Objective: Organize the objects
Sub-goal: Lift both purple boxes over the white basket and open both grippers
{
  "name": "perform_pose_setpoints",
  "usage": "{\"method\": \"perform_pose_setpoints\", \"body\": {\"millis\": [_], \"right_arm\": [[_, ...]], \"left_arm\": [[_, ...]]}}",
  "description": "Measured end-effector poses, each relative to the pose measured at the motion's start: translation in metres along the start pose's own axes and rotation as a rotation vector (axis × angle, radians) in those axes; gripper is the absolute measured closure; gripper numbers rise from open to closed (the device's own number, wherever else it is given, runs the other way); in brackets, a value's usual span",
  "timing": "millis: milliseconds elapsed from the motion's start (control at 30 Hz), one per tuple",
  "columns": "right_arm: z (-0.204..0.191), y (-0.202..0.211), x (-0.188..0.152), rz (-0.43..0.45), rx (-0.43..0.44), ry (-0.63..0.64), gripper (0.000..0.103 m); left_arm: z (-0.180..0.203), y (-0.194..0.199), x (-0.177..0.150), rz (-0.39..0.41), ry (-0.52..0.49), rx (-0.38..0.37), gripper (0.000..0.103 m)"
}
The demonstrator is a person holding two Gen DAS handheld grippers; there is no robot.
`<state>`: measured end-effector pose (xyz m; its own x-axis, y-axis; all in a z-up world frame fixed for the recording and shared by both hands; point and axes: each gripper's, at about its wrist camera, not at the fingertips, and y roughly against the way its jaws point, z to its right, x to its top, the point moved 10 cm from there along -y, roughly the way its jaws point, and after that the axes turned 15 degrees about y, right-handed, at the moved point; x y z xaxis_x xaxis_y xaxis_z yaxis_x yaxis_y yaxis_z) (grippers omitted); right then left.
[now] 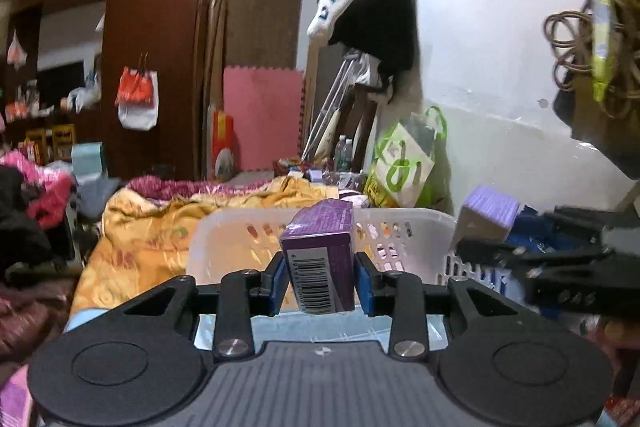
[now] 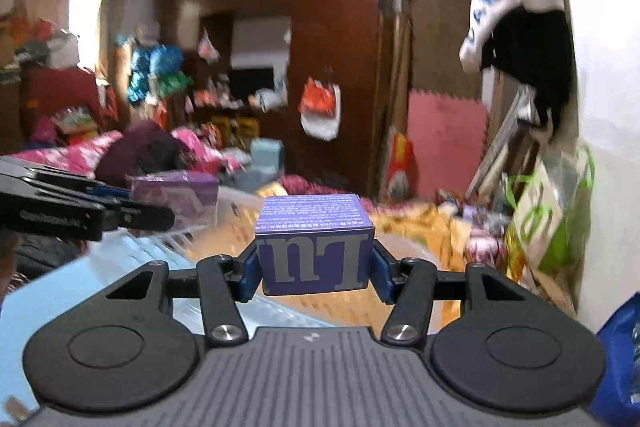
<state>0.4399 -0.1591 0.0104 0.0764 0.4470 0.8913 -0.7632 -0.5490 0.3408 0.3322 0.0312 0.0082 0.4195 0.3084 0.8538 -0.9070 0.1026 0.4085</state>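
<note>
here, l hand-held gripper [image 1: 320, 279] grips purple carton [image 1: 320, 247], r [image 2: 316, 267] blue box [image 2: 316, 243]; cluttered bedroom.

Both tools: black linkage arms w/ silver screws, blue pads [image 1: 363, 283], ribbed grey body, 2 round discs.

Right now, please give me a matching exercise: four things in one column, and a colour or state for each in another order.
Things:
1. purple carton
2. blue-violet box
3. laundry basket
4. foam mat

States:
A. pink, leaning upright
B. held in the right gripper
C. white, with perforated walls
D. held in the left gripper

Pairs: 1-D, 2-B, 3-C, 4-A
</note>
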Motion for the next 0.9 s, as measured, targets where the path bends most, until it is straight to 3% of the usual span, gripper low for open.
{"method": "perform_pose_setpoints", "body": {"millis": [67,100,133,167,200,333,400,500,567,700,900], "right_arm": [[-0.001,-0.006,-0.006,-0.008,0.020,-0.020,0.044],[0.000,-0.006,-0.007,-0.003,0.023,-0.032,0.033],[0.001,-0.006,-0.009,-0.003,0.031,-0.049,0.023],[0.003,-0.003,-0.009,0.002,0.030,-0.060,0.007],[0.005,0.002,-0.008,0.014,0.028,-0.063,0.001],[0.000,0.046,-0.002,0.065,0.068,-0.059,0.000],[0.000,0.071,0.001,0.073,0.067,-0.035,0.000],[-0.003,0.112,-0.008,0.060,0.036,0.038,0.000],[-0.004,0.138,-0.022,0.049,-0.003,0.053,0.000],[-0.016,0.161,-0.073,0.027,-0.051,-0.080,0.000],[-0.068,0.165,-0.134,0.106,0.019,-0.152,0.000]], "left_arm": [[-0.004,-0.006,-0.004,-0.011,0.001,0.009,0.051],[-0.007,-0.009,-0.006,-0.013,0.005,0.018,0.034],[-0.009,-0.008,-0.006,-0.011,0.005,0.025,0.028],[-0.010,-0.004,-0.006,0.003,0.003,0.024,0.028],[-0.012,0.002,-0.005,0.021,-0.001,0.015,0.028],[-0.013,0.054,-0.011,0.083,-0.040,-0.037,0.024],[-0.019,0.080,-0.027,0.097,-0.058,-0.056,0.018],[-0.030,0.118,-0.068,0.089,-0.096,-0.073,0.018],[-0.036,0.136,-0.096,0.076,-0.105,-0.059,0.018],[-0.040,0.163,-0.141,0.105,-0.110,-0.039,0.018],[-0.031,0.166,-0.180,0.044,-0.045,-0.133,0.018]]}}
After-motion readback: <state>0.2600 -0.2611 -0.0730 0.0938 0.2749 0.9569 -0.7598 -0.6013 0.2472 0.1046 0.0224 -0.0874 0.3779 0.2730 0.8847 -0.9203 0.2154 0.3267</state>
